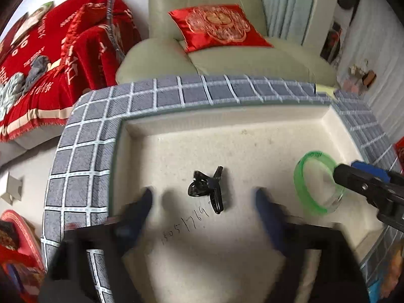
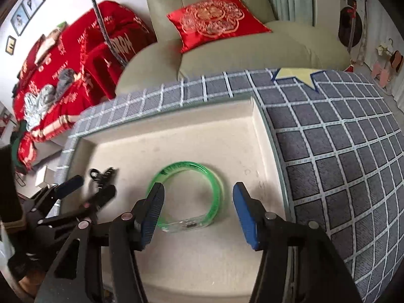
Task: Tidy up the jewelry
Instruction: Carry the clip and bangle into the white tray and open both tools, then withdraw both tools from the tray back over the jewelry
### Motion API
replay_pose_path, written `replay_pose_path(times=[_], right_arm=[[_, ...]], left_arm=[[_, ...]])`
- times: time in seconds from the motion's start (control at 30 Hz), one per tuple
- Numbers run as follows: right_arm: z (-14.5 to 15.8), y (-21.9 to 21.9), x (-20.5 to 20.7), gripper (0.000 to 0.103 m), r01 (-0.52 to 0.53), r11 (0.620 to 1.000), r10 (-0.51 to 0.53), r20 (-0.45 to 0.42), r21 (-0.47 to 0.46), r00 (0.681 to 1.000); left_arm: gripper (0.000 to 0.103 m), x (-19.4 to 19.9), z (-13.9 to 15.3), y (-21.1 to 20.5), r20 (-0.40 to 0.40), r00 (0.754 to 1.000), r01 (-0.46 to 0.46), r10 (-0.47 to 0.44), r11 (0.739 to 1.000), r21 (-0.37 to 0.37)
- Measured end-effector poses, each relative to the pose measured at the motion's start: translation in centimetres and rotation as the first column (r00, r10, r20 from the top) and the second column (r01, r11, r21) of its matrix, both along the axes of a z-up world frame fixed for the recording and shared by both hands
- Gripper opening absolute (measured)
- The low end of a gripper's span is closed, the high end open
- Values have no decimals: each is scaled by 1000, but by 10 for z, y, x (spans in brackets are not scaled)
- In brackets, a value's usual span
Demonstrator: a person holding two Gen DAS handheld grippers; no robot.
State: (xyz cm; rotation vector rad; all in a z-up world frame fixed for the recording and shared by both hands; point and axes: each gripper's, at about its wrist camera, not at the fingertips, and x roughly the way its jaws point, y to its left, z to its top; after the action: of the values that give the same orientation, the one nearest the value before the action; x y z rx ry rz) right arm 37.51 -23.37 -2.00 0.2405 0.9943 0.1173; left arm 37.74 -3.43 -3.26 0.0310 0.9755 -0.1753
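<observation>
The left gripper has its blue-padded fingers spread wide, holding nothing; a black hair claw clip lies on the cream tray floor between the two fingertips, slightly ahead of them and touching neither. Handwritten digits sit on the floor just behind the clip, nearer the gripper body. The right gripper is also wide apart and empty: a translucent green bangle lies flat on the tray between its fingers, its clear section nearest the gripper. The left finger's tip overlaps the bangle's rim in the right wrist view, though contact cannot be judged; the right finger stands just clear of it. Beyond both sets of fingertips rises the tray's far wall, edged by a grey grid-patterned cloth. Farther ahead, a red embroidered cushion rests on a pale green armchair.
</observation>
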Motion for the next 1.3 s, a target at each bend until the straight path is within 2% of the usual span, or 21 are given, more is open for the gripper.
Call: replay_pose_path(times=[0.17, 0.23, 0.27, 0.37, 0.53, 0.67, 0.77, 1.1, 1.3], right_arm=[[17, -9, -25, 65, 10, 999, -11, 33, 30, 999], [22, -10, -35, 76, 6, 999, -8, 43, 38, 999], [25, -12, -41, 79, 3, 999, -5, 48, 43, 999], [31, -16, -60, 79, -17, 998, 14, 47, 66, 999], [35, -16, -94, 79, -60, 997, 57, 56, 54, 997], [32, -13, -116, 79, -85, 995, 83, 44, 42, 996], [26, -14, -129, 79, -97, 995, 96, 31, 23, 995], [2, -19, -157, 79, -97, 995, 97, -21, -15, 995], [-2, -8, -163, 79, -127, 988, 125, -24, -83, 992]], left_arm=[[100, -3, 10, 1, 25, 1000, 0, -1, 1000, 14], [100, -10, 16, 4, 52, 999, -3, 3, 1000, 13], [100, -15, 20, 5, 70, 998, -2, 1, 1000, 14], [103, -28, 31, 8, 108, 994, 13, -14, 1000, 13], [103, -59, 47, 20, 121, 992, 40, -34, 998, -45], [103, -89, 50, 36, 96, 995, 21, -16, 999, -50], [103, -112, 49, 47, 110, 994, 15, -11, 999, -43], [103, -176, 20, 85, 32, 999, 24, -23, 999, -42], [103, -202, 9, 101, -15, 998, -56, 55, 994, -93]])
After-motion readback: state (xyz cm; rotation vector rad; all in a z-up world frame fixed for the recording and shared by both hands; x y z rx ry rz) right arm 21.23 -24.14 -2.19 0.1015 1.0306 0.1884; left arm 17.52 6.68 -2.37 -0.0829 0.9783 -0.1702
